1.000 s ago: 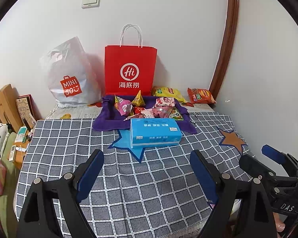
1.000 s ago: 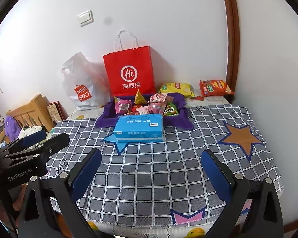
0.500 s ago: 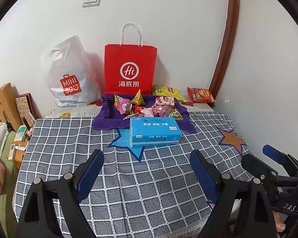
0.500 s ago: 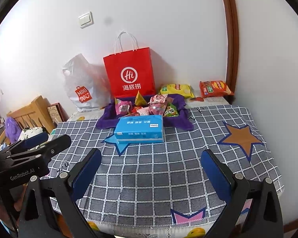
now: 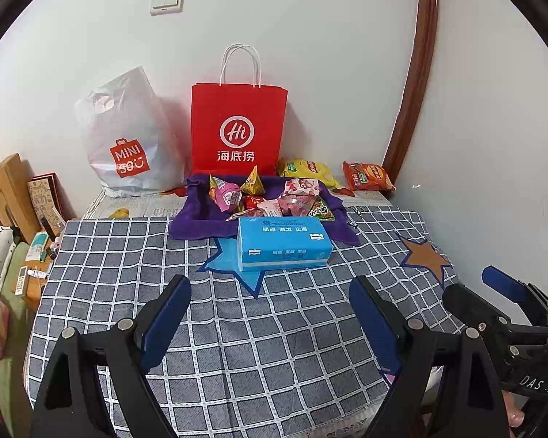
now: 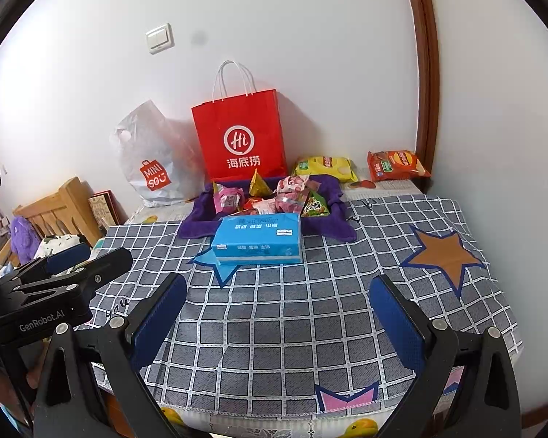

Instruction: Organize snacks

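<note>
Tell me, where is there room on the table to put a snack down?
The checked cloth is bare between the two grippers and the blue tissue pack, and around the brown star. It is crowded at the back: snacks fill the purple cloth, with bags behind.

Both views were bright and evenly lit by soft, diffuse light with no source in view. The white wall (image 5: 310,36) read clean, greying toward the black circular vignette at every corner. Fisheye distortion bowed the brown door frame (image 5: 416,84) at 1 o'clock and curved the checked tablecloth (image 6: 292,321) lines toward 6 o'clock. The red paper bag (image 5: 238,127) threw a soft shadow toward 3 o'clock on the wall. Focus was sharp at the centre; edges softened slightly. A faint grey smudge (image 6: 198,38) sat at 11 o'clock in the right wrist view.
</note>
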Demonstrator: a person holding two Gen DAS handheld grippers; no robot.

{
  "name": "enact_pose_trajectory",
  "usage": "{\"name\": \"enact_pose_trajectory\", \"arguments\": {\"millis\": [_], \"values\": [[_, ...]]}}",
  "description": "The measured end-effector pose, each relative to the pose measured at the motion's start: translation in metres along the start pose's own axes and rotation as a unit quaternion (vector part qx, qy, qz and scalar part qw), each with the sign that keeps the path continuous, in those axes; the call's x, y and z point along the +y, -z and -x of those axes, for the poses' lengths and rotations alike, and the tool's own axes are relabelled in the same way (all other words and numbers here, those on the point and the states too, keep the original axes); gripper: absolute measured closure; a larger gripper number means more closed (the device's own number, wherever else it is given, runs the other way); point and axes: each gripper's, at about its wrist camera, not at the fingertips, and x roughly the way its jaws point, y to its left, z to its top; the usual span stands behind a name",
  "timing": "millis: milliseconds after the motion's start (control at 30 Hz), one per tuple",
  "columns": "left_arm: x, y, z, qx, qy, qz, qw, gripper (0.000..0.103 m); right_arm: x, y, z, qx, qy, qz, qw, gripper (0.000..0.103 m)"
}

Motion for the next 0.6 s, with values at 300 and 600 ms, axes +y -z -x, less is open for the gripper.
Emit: {"name": "enact_pose_trajectory", "arguments": {"millis": [300,600], "values": [[-0.0004,0.0,0.0004,0.0,0.0,0.0,1.0,0.015,0.0011,-0.0004,0.001,-0.001,0.0,0.0,1.0,0.004],[-0.0005,-0.0001,0.0014,-0.001,0.0,0.0,1.0,0.015,0.0028,-0.0007,0.0018,-0.003,-0.001,0.002,1.0,0.004]]}}
